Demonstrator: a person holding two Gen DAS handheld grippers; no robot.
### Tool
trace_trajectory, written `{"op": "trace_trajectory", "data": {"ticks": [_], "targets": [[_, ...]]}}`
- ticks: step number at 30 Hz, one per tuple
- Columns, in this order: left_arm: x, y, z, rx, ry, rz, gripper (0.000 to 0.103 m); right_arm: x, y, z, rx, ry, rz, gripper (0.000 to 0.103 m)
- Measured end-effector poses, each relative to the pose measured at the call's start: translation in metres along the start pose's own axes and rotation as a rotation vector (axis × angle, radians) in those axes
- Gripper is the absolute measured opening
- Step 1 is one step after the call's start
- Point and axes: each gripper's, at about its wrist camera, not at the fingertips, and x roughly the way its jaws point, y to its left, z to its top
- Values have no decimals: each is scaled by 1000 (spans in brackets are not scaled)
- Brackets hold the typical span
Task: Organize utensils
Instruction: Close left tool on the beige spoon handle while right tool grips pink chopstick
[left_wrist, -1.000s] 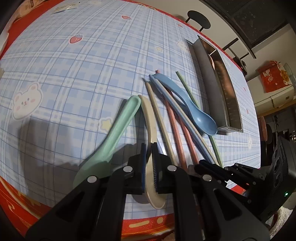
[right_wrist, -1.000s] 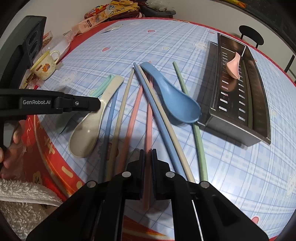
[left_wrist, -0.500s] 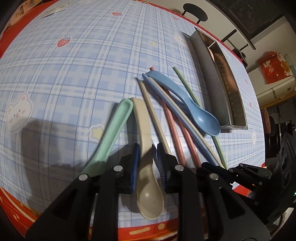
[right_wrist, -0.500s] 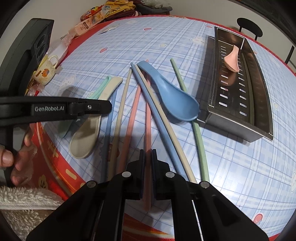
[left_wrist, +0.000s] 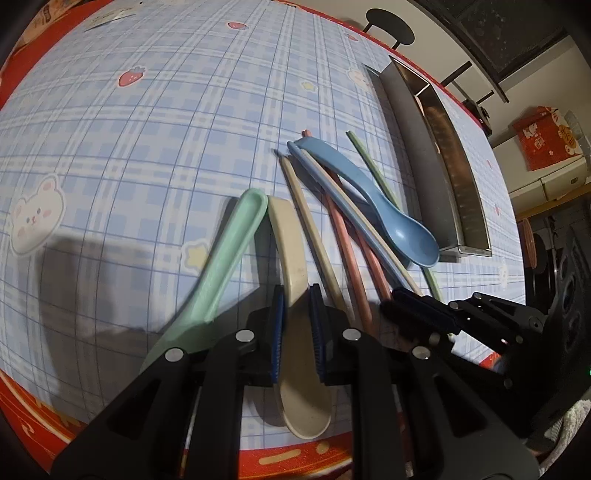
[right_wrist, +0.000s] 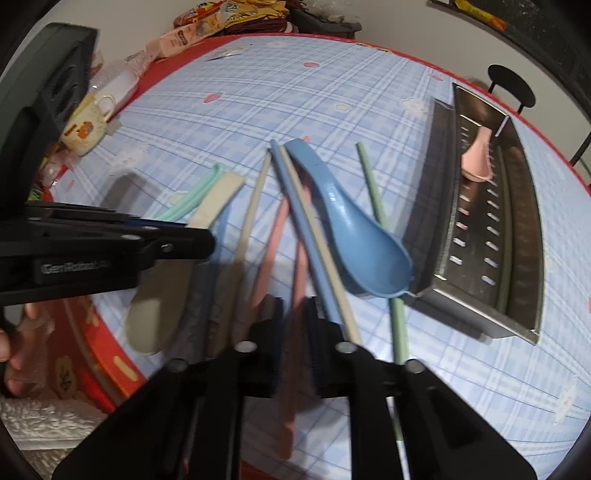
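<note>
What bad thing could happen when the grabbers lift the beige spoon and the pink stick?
1. The left gripper is closing on the beige spoon at its narrow neck; the heavy bowl may tip or slip.
2. The right gripper pinches a pink chopstick lying under the blue spoon and other sticks; lifting could scatter them.
3. The spoon's bowl sits near the table edge, so a slip might drop it off.

Both grippers point steeply down, side by side; the left gripper (left_wrist: 297, 328) has its jaws closing, blue pads either side of a cream spoon (left_wrist: 295, 295) — contact cannot be told; the right gripper (right_wrist: 294, 332) is clamped on a pink chopstick (right_wrist: 295, 332); a bare hand (right_wrist: 14, 343) holds the left one.
</note>
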Motion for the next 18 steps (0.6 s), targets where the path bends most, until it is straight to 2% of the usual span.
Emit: {"op": "trace_trajectory", "data": {"ticks": [6,11,18], "targets": [[-9,6,-4,-27,-15,-25,17,-4,-9,-6,38,15,50,7],[-17,6,-10,-32,-17,-38,17,-12,-14,-25,79,32,123,7],[-23,9,-16,-43,-23,-36,17,-25,-13,-42,92,47,183,7]]}}
